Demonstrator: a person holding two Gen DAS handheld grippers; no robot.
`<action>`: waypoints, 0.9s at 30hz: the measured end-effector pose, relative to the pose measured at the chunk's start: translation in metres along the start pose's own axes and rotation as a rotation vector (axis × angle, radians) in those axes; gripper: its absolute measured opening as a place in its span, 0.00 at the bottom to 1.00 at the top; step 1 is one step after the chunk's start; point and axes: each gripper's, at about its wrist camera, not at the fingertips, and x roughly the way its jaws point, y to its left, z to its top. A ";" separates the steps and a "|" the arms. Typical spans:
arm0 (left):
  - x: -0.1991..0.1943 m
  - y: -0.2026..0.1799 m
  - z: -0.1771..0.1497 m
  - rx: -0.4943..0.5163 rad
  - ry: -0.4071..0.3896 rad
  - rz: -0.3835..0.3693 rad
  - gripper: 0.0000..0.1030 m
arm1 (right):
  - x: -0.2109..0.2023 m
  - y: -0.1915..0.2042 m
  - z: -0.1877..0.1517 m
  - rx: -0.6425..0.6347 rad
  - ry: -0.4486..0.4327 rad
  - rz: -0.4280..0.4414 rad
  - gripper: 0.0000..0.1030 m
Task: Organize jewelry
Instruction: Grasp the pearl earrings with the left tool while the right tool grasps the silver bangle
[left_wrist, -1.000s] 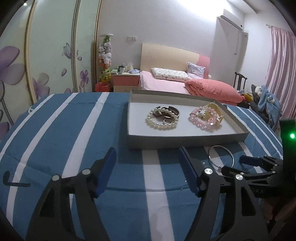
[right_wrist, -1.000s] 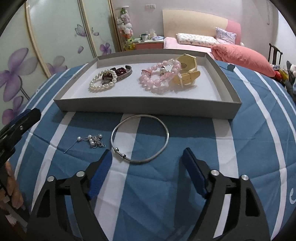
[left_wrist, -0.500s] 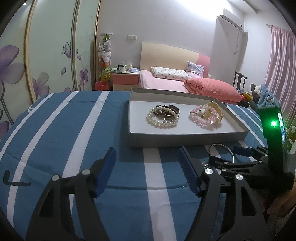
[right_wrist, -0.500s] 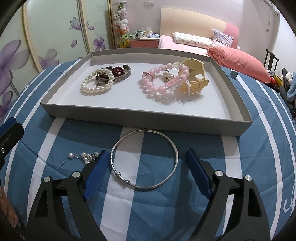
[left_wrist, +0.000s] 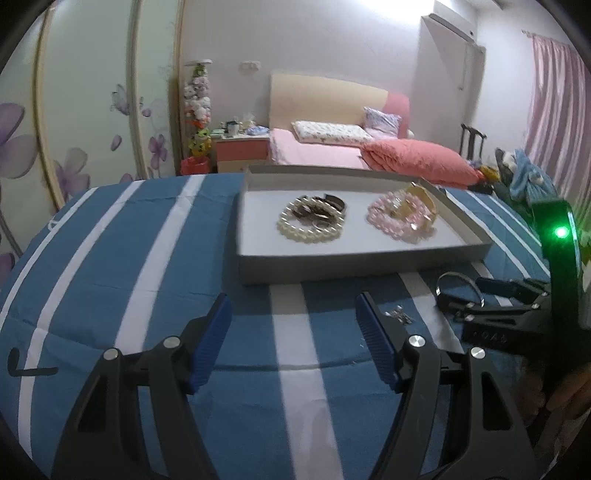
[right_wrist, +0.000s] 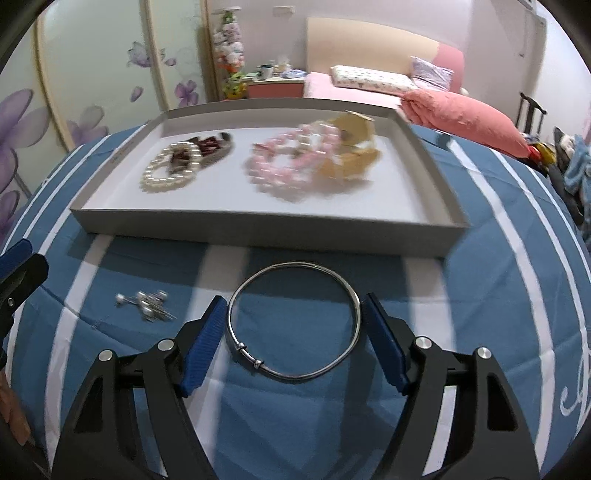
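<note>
A silver bangle (right_wrist: 295, 263) lies flat on the blue striped cloth just in front of the grey tray (right_wrist: 258, 236). My right gripper (right_wrist: 293, 306) is lowered around it. Its jaws are closing, and each blue pad stands just outside the ring's rim. A small cluster of pearl pins (right_wrist: 147, 304) lies to the bangle's left. In the tray are a pearl bracelet (right_wrist: 168, 181), pink bead bracelets (right_wrist: 280, 173) and a yellow watch (right_wrist: 354, 147). My left gripper (left_wrist: 293, 306) hovers open over bare cloth, with nothing between its pads.
The tray (left_wrist: 351, 267) sits near the table's far edge. In the left wrist view the right gripper (left_wrist: 465, 295) is low at the right, over the bangle (left_wrist: 458, 275). Beyond the table stand a bed and a floral wardrobe.
The right gripper has moved forward over the bangle, which now lies between its jaws, and the jaws have narrowed. The left gripper has stayed about where it was.
</note>
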 end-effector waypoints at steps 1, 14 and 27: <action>0.002 -0.003 0.000 0.011 0.012 -0.003 0.67 | -0.003 -0.009 -0.003 0.015 0.001 -0.012 0.72; 0.045 -0.065 0.000 0.126 0.185 -0.027 0.64 | -0.013 -0.037 -0.015 0.057 0.000 -0.028 0.72; 0.060 -0.092 -0.002 0.175 0.215 -0.043 0.22 | -0.014 -0.041 -0.016 0.056 -0.005 -0.002 0.72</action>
